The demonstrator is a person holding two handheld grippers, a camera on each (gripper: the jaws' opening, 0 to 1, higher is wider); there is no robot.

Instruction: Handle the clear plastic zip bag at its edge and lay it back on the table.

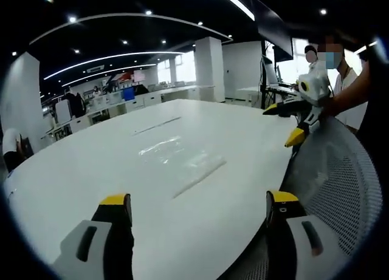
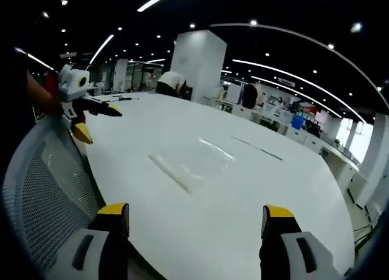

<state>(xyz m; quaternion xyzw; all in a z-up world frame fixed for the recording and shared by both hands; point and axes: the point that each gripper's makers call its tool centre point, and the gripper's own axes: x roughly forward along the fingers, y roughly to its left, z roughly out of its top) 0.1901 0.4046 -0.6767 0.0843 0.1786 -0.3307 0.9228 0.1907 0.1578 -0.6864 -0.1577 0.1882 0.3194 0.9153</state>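
The clear zip bag [image 1: 179,161] lies flat mid-table [image 1: 91,164], zip edge toward the mesh chair [image 1: 340,177]; both the left gripper [image 1: 200,210] and right gripper [image 2: 194,222] hover beside that chair, jaws apart, empty, roughly equally near.

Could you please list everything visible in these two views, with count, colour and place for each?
Zip bag: one, clear plastic, lying flat on the table between the two grippers.
Table: one, white, large, with a rounded edge.
Mesh chair back: one, pale grey, at the table's near edge between the grippers.
Office desks: several, white, in the background beyond the table.
Pillar: one, white, behind the table.
Ceiling light strips: several, white, curved overhead.
People: at least two, standing or sitting at the far desks.
Left gripper: one, yellow-tipped jaws apart, above the table edge.
Right gripper: one, yellow-tipped jaws apart, holding nothing.
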